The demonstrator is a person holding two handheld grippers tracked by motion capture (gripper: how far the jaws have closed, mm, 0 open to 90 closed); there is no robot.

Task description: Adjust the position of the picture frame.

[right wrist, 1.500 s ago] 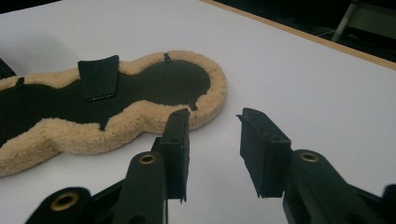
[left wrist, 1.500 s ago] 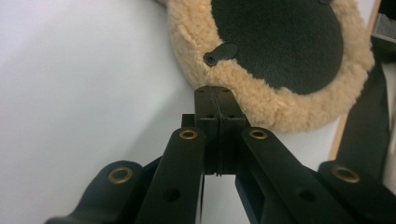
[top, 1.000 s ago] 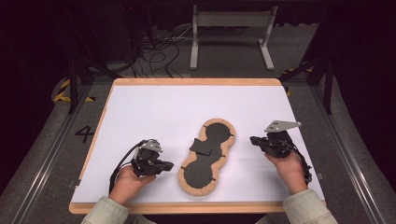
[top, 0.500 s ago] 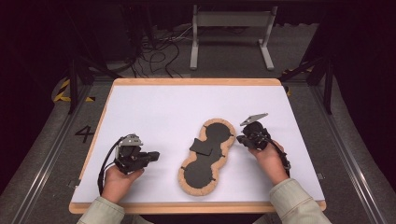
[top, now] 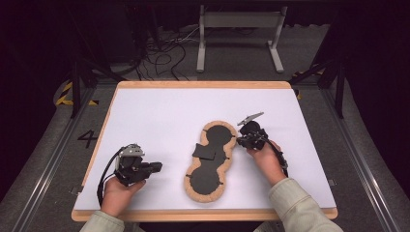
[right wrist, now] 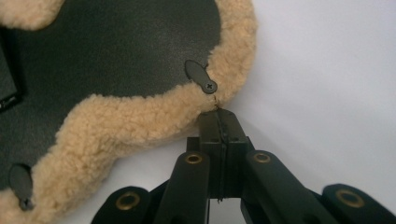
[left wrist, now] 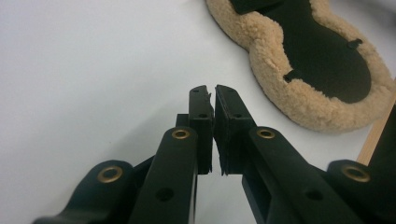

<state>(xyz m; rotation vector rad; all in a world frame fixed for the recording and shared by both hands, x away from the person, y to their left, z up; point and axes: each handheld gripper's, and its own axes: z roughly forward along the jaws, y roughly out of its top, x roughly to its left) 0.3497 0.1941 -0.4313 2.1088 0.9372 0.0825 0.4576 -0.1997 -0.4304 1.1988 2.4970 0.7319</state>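
A figure-eight pad (top: pixel 205 180) with a tan fleece rim and black middle lies on the white board (top: pixel 159 116); a loose black flap (top: pixel 205 151) rests at its waist. My right gripper (top: pixel 238 140) is shut at the pad's right side. In the right gripper view its tips (right wrist: pixel 219 114) touch the fleece rim of the pad (right wrist: pixel 140 56) just below a small black screwed tab (right wrist: pixel 200 75). My left gripper (top: pixel 157 166) lies low at the board's front left, apart from the pad. In the left gripper view its jaws (left wrist: pixel 214 93) stand shut with nothing between them, the pad (left wrist: pixel 322 60) farther off.
The board has a wooden edge (top: pixel 203 213) along the front. Behind it stand a metal frame (top: pixel 239 29) and loose cables (top: pixel 164 58) on the dark floor. A painted 4 (top: pixel 88 138) marks the floor at the left.
My right gripper has moved left and down until its tips meet the pad's rim. My left gripper has shifted left, away from the pad.
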